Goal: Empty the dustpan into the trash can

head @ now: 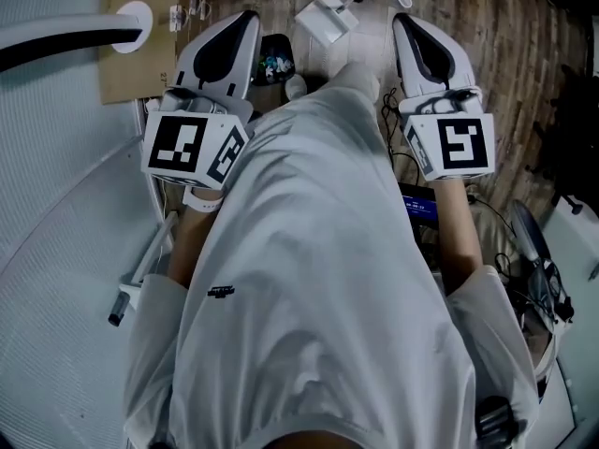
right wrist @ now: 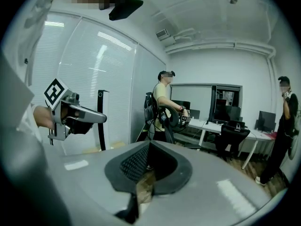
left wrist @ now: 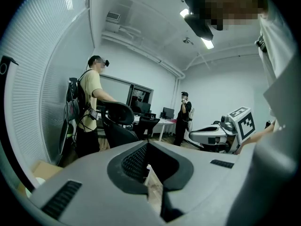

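The wearer's creased white shirt (head: pixel 318 279) fills the middle of the head view and hides the floor beneath it. On either side of it sit 2 smooth grey plastic grippers, each with a cube of black-and-white square markers.

The left tongs (head: pixel 249 17) (left wrist: pixel 147 145) are clenched with nothing in them. Their dark ribbed pads meet, and only a thin slit of floor shows through. The right tongs (head: pixel 401 19) (right wrist: pixel 149 144) are clenched the same way and also hold nothing.

At lower right of the head view are tangled black cables (head: pixel 538 279) and a small blue-lit screen (head: pixel 419 204). Pale slatted blinds (head: pixel 56 213) run down the left edge.

Past the tong tips, at top centre, the dustpan (head: pixel 326 19) lies on the wooden plank floor (head: pixel 487 36). It is white, flat and angular, and its handle slants toward the upper right. Just left of it and lower in the frame stands the trash can (head: pixel 274 59), dark and holding coloured scraps. A shoe tip sits between the 2, and neither pair of tongs touches them.

At upper left are a flat brown sheet of cardboard (head: pixel 131 64) and a white disc (head: pixel 131 13).

Farther off in the gripper views, a person in a yellow shirt (left wrist: pixel 91 107) (right wrist: pixel 162 102) stands by a black office chair (left wrist: pixel 117 121). A person in dark clothes (left wrist: pixel 183 117) (right wrist: pixel 284 126) stands near desks with monitors (right wrist: pixel 225 109).
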Demonstrator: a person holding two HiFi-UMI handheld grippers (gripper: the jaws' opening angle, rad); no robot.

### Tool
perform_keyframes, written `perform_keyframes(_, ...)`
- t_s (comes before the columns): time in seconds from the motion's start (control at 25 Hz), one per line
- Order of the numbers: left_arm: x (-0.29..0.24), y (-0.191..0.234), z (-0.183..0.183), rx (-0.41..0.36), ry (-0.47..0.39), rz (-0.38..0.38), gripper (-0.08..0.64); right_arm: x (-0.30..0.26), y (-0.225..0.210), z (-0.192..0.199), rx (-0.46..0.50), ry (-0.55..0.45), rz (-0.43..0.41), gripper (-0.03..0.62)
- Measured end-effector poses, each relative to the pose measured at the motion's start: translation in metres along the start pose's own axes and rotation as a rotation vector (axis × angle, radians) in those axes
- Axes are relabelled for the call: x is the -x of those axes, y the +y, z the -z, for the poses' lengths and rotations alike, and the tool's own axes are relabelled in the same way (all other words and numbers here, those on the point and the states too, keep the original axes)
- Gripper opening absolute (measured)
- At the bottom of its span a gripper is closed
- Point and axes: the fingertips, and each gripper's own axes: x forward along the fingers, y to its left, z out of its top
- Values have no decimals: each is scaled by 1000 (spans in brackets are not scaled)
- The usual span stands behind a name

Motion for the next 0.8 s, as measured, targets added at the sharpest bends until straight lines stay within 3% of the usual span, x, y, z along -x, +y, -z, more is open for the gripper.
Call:
perform_keyframes(0.48,8,3,10,28,-4,-7,6,2,0,9,-15,14,45,12)
perform_keyframes(0.8,3,3,5,21,-9,-19,6,-1,-3,11,-21,15,22,12)
